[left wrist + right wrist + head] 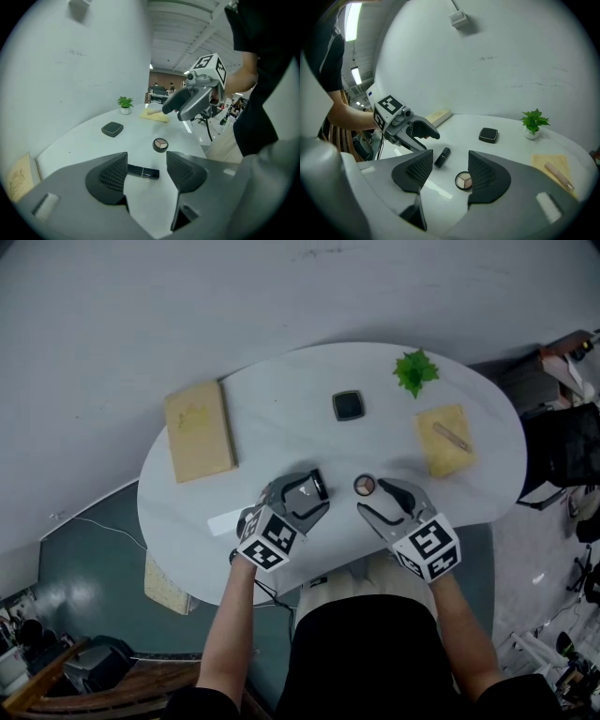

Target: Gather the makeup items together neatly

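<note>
We sit at the 6 o'clock edge of the white table [281,390] with a gripper in each hand. The left gripper [146,160] reaches in at about 7 o'clock, its jaws standing moderately wide. A black lipstick tube [143,172] lies flat on the tabletop between them. One end of the tube is tucked behind the left pad, and the right pad stands clear of it.

The right gripper [450,161] comes in at about 5 o'clock, its jaws also apart and gripping nothing. A round open eyeshadow compact [463,180] rests on the table between them, close against the right pad. The tube and the round compact lie near each other, just our side of the table's centre.

A square black compact [349,405] sits apart from them toward 12 o'clock. A small green plant [415,371] stands at 1 o'clock. A yellow cloth [443,441] with a pinkish stick [452,437] on it lies at 2 o'clock. A tan book [199,430] lies at 10 o'clock.
</note>
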### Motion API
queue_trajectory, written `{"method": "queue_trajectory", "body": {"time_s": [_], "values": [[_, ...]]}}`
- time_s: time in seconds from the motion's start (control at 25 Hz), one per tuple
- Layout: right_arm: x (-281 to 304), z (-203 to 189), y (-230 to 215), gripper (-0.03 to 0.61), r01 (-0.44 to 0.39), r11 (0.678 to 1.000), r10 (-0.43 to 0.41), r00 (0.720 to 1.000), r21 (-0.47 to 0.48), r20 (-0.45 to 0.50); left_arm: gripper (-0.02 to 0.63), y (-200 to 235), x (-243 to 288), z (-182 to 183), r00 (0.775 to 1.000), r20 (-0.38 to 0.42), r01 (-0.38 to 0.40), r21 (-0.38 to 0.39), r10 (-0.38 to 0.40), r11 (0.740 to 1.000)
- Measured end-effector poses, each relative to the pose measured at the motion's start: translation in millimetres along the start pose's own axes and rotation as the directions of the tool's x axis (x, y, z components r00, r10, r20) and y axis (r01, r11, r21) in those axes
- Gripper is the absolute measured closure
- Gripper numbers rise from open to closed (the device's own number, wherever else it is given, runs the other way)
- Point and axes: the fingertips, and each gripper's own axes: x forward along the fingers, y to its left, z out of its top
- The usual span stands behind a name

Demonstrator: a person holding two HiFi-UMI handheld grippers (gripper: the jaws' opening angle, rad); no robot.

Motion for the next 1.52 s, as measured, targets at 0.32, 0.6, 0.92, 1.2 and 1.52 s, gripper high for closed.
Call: {"method": "queue_trajectory", "body": {"time_s": [0.32, 0.6, 0.92, 1.2, 1.52], "values": [[15, -25, -4, 0.357, 0.031, 0.995, -0.039, 0.996, -0.099, -0.082, 0.385, -6, -28, 16, 0.983, 0.154, -0.077, -0.120, 0.095, 0.990], [33, -54, -13, 0.357, 0.055, 0.987, -0.080, 0.983, -0.154, -0.163, 0.391, -9, -46, 15, 0.957, 0.223, -0.139, -0.203, 0.184, 0.969], [49, -77, -23, 0.357, 0.062, 0.982, -0.099, 0.973, -0.179, -0.207, 0.397, -19, -49, 3, 0.953, 0.218, -0.149, -0.265, 0.210, 0.953], [60, -86, -28, 0.357, 0.063, 0.980, -0.107, 0.966, -0.188, -0.235, 0.400, -26, -49, -2, 0.956, 0.203, -0.151, -0.274, 0.211, 0.950], [69, -92, -33, 0.357, 0.064, 0.980, -0.110, 0.962, -0.189, -0.249, 0.400, -28, -45, -4, 0.959, 0.196, -0.146, -0.276, 0.205, 0.950]]}}
